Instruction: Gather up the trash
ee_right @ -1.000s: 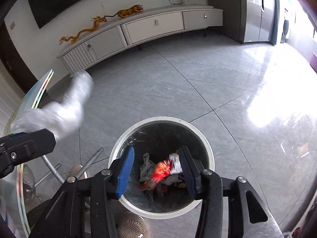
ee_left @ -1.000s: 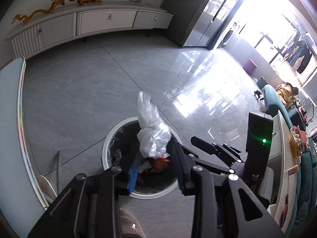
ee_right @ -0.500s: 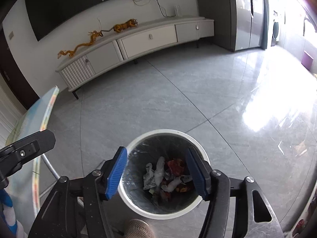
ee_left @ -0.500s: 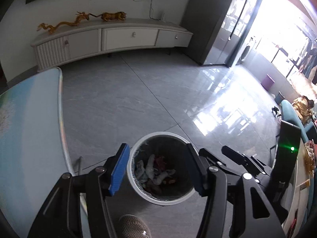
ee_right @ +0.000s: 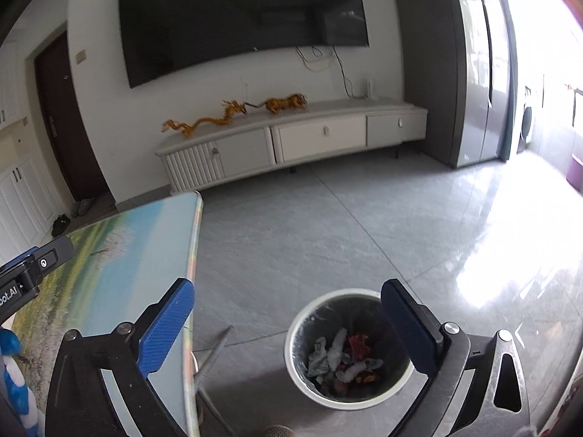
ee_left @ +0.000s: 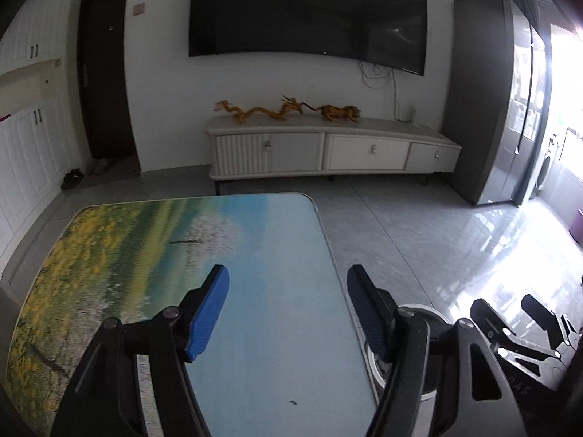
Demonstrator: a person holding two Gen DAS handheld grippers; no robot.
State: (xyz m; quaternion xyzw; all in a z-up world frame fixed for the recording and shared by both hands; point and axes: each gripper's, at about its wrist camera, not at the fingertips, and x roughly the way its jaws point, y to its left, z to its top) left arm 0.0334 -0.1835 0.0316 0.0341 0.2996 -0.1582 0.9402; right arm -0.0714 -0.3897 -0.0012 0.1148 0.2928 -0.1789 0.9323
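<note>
A round white trash bin (ee_right: 293,346) with a dark liner stands on the grey floor. It holds crumpled white and red trash (ee_right: 342,357). My right gripper (ee_right: 286,287) hangs above and to the left of the bin, jaws opening wide, nothing between them. My left gripper (ee_left: 288,273) is over the landscape-printed table (ee_left: 284,240), jaws also opening, nothing between them. In the left wrist view only a slice of the bin (ee_left: 426,395) shows behind the right finger. No loose trash shows on the table top.
The table (ee_right: 120,266) edge runs left of the bin, with a metal leg (ee_right: 215,349) beneath. A blue-and-white thing (ee_right: 11,375) sits at the bottom left edge. A white TV cabinet (ee_left: 328,153) lines the far wall. A tall grey cabinet (ee_left: 484,109) stands at the right.
The white bag and the red wrapper left the jaws and now lie in the bin. Both grippers rose and opened wider. The left one swung from the bin to above the table.
</note>
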